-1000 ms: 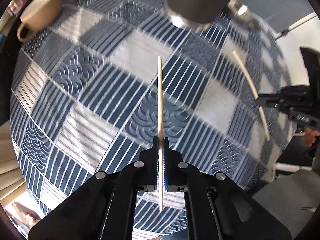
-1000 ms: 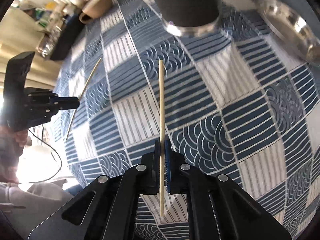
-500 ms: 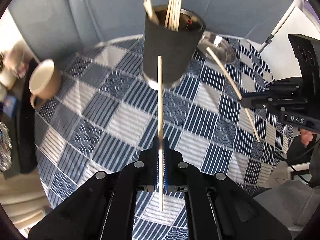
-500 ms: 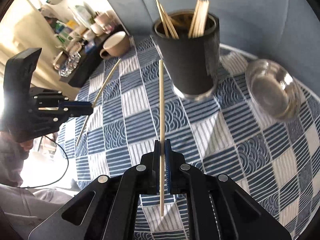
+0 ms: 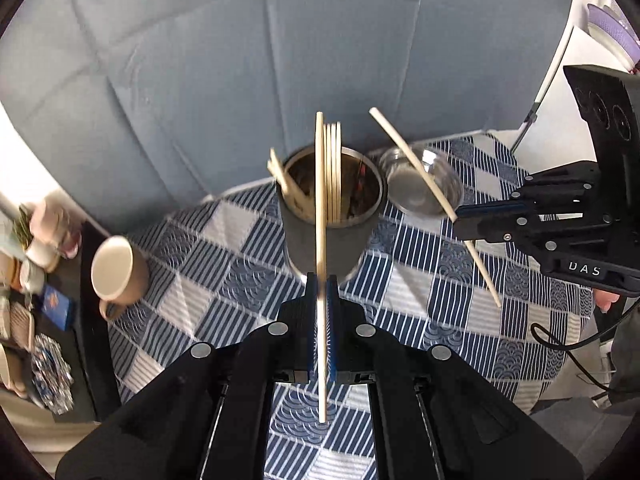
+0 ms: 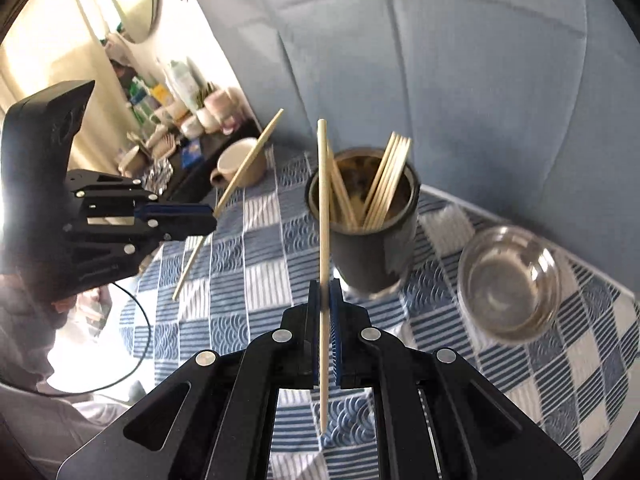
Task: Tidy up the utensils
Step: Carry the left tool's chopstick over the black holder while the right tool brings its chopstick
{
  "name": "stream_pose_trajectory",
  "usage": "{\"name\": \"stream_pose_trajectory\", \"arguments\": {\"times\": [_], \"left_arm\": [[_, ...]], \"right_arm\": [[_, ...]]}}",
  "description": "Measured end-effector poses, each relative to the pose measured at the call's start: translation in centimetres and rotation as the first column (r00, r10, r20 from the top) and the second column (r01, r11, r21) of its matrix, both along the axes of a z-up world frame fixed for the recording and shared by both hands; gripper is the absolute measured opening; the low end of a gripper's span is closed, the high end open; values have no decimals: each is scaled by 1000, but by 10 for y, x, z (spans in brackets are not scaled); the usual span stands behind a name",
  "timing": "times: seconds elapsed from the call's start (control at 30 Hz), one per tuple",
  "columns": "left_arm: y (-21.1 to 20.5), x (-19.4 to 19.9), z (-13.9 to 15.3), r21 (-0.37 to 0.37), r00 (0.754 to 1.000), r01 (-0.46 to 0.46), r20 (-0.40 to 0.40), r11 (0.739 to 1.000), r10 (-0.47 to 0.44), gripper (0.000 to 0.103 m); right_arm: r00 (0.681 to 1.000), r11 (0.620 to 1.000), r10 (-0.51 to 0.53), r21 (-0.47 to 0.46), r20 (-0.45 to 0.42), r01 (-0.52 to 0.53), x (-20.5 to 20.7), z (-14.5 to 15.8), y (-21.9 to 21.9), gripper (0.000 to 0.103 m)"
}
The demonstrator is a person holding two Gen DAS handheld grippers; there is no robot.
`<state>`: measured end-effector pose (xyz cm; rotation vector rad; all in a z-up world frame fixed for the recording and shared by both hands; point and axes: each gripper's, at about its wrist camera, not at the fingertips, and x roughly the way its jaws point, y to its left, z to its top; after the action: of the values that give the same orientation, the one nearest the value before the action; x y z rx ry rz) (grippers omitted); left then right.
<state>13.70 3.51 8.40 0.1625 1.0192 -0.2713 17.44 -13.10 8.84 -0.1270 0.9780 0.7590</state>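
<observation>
Blue padded backrest (image 5: 248,60) behind everything, curving right up against the far edge of the round table (image 5: 224,264); blue-and-white patchwork tablecloth (image 6: 264,276) covering the top, with wide bare cloth across the near half. Dark side shelf (image 6: 188,168) crowded with bottles and cups off the table's left edge.

Dark cylindrical utensil holder (image 5: 320,248) standing upright near the far edge, mouth open, two bunches of wooden chopsticks (image 6: 386,180) leaning against its rim, free room between them. Glass bowl (image 6: 508,280) just beside the holder on its right, apart from it. Beige mug (image 5: 116,272) well apart to the left, close to the table's edge.

Left gripper (image 5: 321,284) clamped shut on a single chopstick (image 5: 320,216), held near its lower third, upper end reaching in front of the holder's mouth, clear of the cloth. Right gripper (image 6: 325,292) likewise pinched shut on another chopstick (image 6: 323,216), upright, tip level with the holder's rim on its left side. In the side views, each stick tilted above the cloth, neither touching the holder as far as can be told.
</observation>
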Motion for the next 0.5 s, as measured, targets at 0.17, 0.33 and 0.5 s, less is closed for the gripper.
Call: {"name": "stream_pose_trajectory", "arguments": {"times": [0.17, 0.33, 0.5], "left_arm": [[-3, 28, 17, -18, 999, -6, 53, 1000, 7, 5], [-3, 55, 29, -89, 992, -1, 125, 996, 12, 5], [-11, 80, 24, -105, 990, 2, 143, 994, 13, 5]], "right_arm": [[999, 999, -14, 37, 36, 13, 24, 16, 0, 5], [998, 994, -33, 103, 53, 27, 52, 21, 3, 5], [997, 986, -43, 165, 67, 31, 78, 21, 6, 5]]}}
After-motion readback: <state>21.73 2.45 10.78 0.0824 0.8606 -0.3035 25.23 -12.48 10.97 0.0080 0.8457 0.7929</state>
